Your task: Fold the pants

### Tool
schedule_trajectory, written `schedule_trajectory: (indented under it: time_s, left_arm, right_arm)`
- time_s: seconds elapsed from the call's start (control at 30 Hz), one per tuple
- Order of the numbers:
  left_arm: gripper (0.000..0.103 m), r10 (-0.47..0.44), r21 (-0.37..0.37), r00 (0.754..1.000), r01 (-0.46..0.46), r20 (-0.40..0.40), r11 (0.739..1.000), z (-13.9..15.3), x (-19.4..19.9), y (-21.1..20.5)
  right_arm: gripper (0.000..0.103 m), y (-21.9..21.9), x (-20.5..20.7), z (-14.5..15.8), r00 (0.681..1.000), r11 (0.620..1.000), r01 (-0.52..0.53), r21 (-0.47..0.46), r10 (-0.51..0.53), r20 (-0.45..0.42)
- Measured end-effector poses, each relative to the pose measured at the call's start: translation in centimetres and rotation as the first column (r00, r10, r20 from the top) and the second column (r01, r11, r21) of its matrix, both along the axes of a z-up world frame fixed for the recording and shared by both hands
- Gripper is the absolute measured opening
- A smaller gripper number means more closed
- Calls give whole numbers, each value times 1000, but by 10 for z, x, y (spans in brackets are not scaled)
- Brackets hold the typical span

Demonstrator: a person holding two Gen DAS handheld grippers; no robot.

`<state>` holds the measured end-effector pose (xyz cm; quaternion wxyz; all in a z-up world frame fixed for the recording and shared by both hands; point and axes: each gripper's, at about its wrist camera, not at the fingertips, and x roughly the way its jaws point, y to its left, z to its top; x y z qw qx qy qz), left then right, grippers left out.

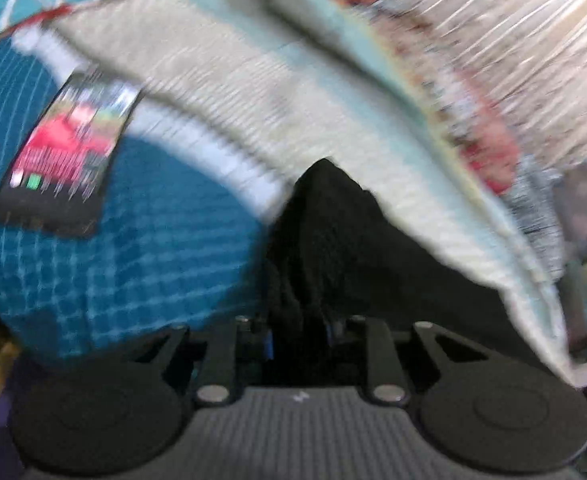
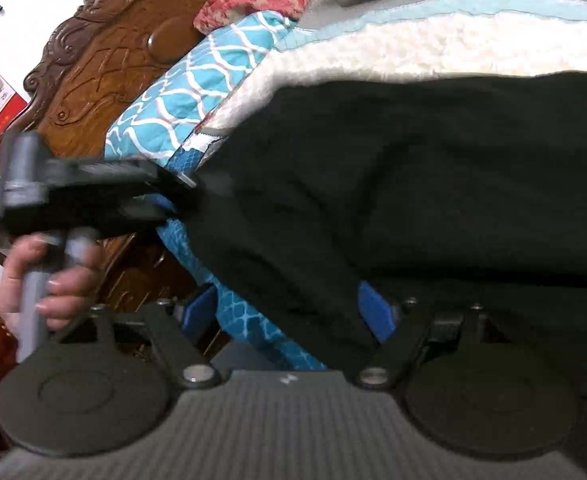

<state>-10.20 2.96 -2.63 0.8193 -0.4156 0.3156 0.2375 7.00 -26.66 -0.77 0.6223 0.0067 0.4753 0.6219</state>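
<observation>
Two views. Left wrist: left gripper (image 1: 298,322) is clenched on a bunch of the black pants (image 1: 333,232), lifting an edge off the teal bedspread (image 1: 133,240) beside a phone (image 1: 67,152). Right wrist: right gripper (image 2: 289,312) gapes wide, pants (image 2: 413,184) lying between its fingers ungrasped, likely ready to pinch.

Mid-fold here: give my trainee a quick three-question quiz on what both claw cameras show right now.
1. True or false: the left claw is pinching the black pants.
2. The right claw is: A) shut on fabric, B) open, C) out of view.
3. Name the lit device lying on the blue bedspread in the left wrist view.

Key: 1 true; 2 B; 3 a phone.
</observation>
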Motion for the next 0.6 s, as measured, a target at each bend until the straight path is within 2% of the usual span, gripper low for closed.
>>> schedule_trajectory:
  time_s: [0.07,0.1,0.17,0.23,0.33,0.4,0.47,0.53,0.6]
  left_arm:
    - [30,48,-67,998,-46,30,997,0,-9,4]
    - [34,53,-76,998,-50,34,996,5,-14,5]
    - [38,60,-41,998,-59,30,997,21,-23,3]
    - [34,94,17,995,-95,45,995,41,-34,-1]
    - [33,99,96,991,-107,86,990,70,-39,-11]
    - [33,33,144,994,-48,102,988,84,-24,-24]
    - [33,-91,215,993,72,79,974,91,5,-45]
    - [34,-216,259,975,199,41,945,89,41,-70]
    - [34,-323,264,946,310,8,913,82,76,-95]
  right_arm:
    - [78,-5,1,12,1000,1000,-16,13,16,11]
    - [78,-11,4,20,1000,1000,-13,25,12,21]
    - [78,-28,21,34,998,997,43,67,-46,45]
    - [78,-57,44,46,987,984,145,100,-151,59]
    - [68,-115,77,60,935,937,327,122,-340,105]
    - [57,-154,97,66,889,891,435,131,-448,95]
    - [54,-184,104,71,865,877,465,123,-479,146]
    - [54,-198,100,74,866,902,422,91,-431,255]
    - [54,-198,93,71,876,937,347,46,-341,341]
